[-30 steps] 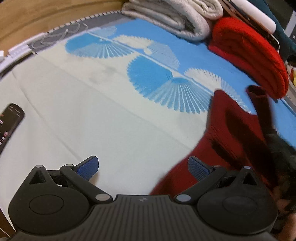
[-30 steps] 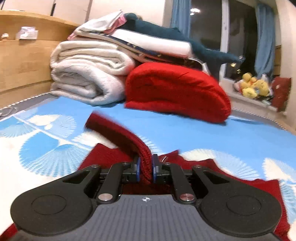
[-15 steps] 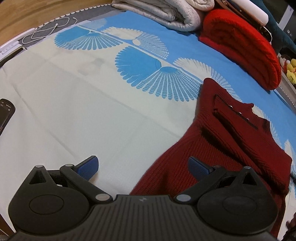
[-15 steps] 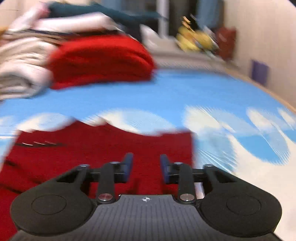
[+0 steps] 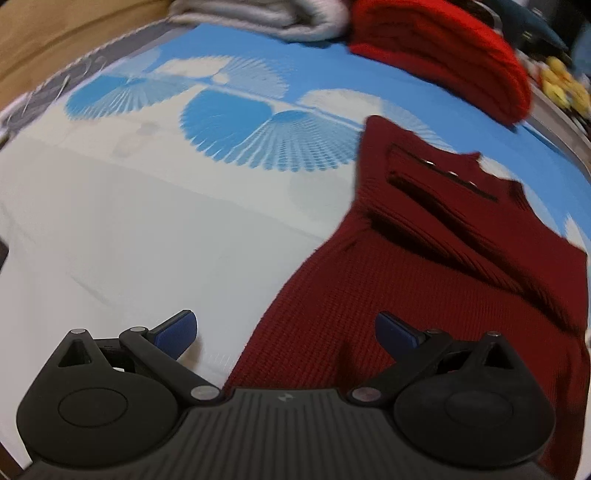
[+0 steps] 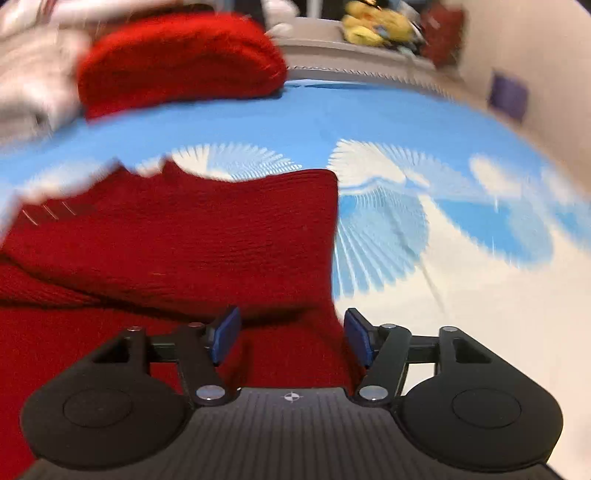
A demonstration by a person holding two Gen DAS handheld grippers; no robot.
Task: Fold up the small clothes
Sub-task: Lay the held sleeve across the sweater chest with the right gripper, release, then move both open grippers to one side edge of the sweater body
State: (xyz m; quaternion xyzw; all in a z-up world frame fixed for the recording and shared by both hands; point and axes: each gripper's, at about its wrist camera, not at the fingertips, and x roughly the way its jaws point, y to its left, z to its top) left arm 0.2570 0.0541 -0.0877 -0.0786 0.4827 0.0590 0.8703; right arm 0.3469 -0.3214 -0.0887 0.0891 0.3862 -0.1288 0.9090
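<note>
The dark red knitted sweater (image 5: pixel 424 295) lies flat on the blue-and-white fan-patterned sheet (image 5: pixel 147 221). It looks soft, light and floppy; better pinch its edges. Left gripper (image 5: pixel 286 326) and right gripper (image 6: pixel 291 334) both stand wide apart, holding nothing.

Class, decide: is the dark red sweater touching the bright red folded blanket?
Apart. Left wrist view: blue sheet separates the dark red sweater from the bright red folded blanket.

Blue and white fan-patterned bedspread (image 5: pixel 229 122), folded blankets (image 5: pixel 266 14) at its far edge, beige wall (image 6: pixel 535 48).
</note>
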